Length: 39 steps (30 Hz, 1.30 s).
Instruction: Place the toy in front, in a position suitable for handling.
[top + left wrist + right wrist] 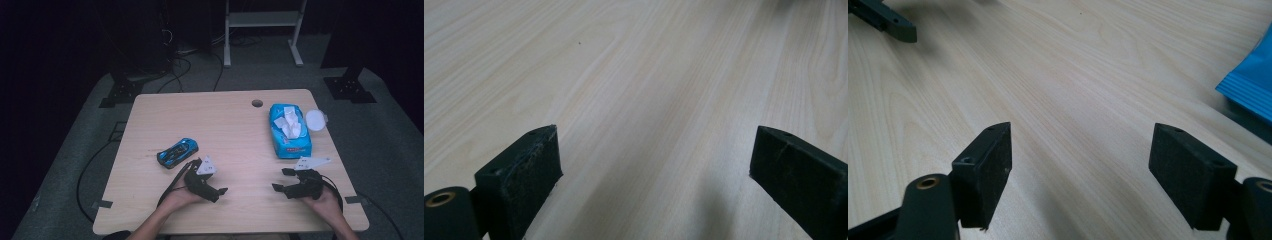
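Lying near spread left tongs, glossy blue toy car; right tongs spread.

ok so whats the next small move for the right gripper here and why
Probably ease the right gripper forward toward the blue wipes pack. Its jaws stand open and empty over bare table, and the pack, tissue poking out and its white lid lying beside it, sits just ahead.
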Each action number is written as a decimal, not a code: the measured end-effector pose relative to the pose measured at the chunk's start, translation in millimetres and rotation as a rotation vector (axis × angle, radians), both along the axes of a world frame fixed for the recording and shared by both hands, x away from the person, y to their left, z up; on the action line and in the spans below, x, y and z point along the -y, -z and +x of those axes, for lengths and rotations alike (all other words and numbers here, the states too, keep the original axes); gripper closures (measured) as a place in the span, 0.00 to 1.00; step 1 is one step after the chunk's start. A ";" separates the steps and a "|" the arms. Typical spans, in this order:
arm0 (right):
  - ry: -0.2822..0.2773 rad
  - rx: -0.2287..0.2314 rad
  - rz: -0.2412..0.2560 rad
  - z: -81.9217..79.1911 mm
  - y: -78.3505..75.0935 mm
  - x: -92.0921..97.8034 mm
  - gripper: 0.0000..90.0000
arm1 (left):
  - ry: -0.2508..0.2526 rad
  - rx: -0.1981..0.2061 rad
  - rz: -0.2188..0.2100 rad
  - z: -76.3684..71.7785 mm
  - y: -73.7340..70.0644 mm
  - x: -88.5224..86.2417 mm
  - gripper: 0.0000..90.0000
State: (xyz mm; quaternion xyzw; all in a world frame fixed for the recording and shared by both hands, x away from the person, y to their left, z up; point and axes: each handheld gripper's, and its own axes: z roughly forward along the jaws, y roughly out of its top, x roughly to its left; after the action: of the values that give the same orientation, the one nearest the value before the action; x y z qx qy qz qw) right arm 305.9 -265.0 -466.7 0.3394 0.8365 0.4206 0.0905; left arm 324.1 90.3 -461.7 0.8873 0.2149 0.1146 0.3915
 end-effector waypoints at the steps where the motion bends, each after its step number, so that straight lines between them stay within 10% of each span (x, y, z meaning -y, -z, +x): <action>1: 0.000 -0.003 0.001 0.5 0.1 0.5 0.27 | -0.003 0.004 -0.002 0.6 -0.4 0.0 0.03; 20: 0.028 0.008 0.010 -2.1 -2.8 3.7 0.27 | -0.002 0.060 -0.003 13.8 -23.9 -16.8 0.03; 39: 0.009 0.014 -0.005 -4.3 -5.1 -3.0 0.27 | -0.142 0.116 0.015 68.2 -57.9 -86.9 0.06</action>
State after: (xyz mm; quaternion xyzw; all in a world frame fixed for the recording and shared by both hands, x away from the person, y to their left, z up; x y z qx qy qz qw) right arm 301.6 -262.0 -461.6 0.3400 0.8353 0.4206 0.0990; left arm 392.3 177.3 -403.8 0.8647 0.2531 0.1951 0.3874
